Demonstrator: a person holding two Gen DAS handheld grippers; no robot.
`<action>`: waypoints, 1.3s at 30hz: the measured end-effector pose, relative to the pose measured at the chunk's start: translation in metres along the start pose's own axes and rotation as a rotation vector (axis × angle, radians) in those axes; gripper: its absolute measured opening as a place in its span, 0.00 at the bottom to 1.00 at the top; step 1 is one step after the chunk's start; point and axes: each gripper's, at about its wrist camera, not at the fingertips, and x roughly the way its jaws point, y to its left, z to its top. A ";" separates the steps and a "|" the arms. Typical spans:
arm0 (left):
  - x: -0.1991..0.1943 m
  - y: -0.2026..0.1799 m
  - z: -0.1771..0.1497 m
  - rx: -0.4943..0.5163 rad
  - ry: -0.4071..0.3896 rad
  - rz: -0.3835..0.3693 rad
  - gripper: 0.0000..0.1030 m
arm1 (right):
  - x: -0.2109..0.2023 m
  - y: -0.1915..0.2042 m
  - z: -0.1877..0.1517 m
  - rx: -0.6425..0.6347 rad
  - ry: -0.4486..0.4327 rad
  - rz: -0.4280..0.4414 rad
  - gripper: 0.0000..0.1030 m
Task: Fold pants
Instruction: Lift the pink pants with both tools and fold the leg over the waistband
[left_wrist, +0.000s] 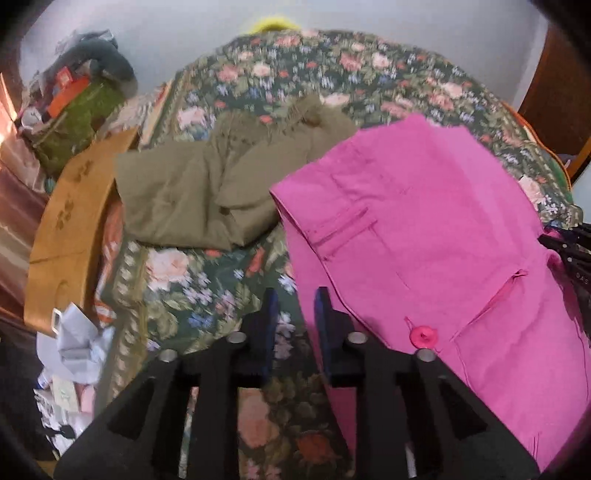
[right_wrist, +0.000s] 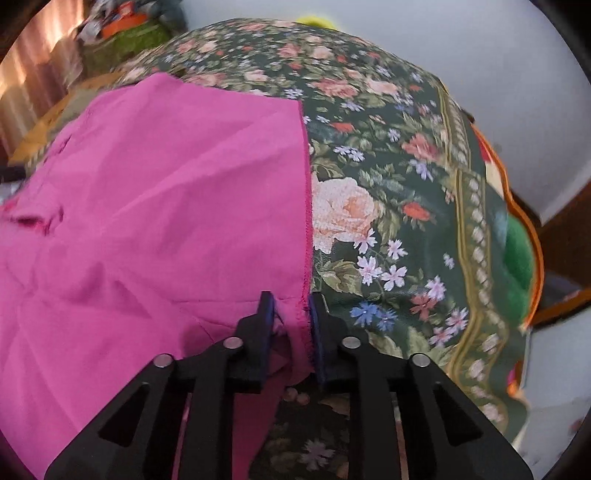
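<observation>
Pants (left_wrist: 424, 229), pink, lie spread on the floral bedspread (left_wrist: 192, 280), waist button up; no finished fold visible yet. My right gripper (right_wrist: 290, 314) is clamped on their raw hem edge. My left gripper (left_wrist: 295, 310) stands apart, empty, beside the waistband.

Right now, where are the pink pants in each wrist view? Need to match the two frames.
Left wrist: pink pants fill the right half, waistband and button end low, beside the open left gripper.
Right wrist: pink pants fill the left half; their hem edge runs down between the fingers of the right gripper.
Shared landmark: the floral bedspread under the pants, in both views.
</observation>
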 end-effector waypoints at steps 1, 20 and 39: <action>-0.005 0.002 0.001 0.003 -0.016 0.003 0.44 | -0.004 0.000 0.001 -0.018 0.002 -0.017 0.31; 0.003 0.048 0.068 -0.128 -0.134 -0.013 0.85 | -0.035 -0.018 0.100 0.128 -0.219 0.109 0.77; 0.085 0.033 0.069 -0.228 0.045 -0.297 0.43 | 0.085 -0.033 0.136 0.273 -0.053 0.163 0.46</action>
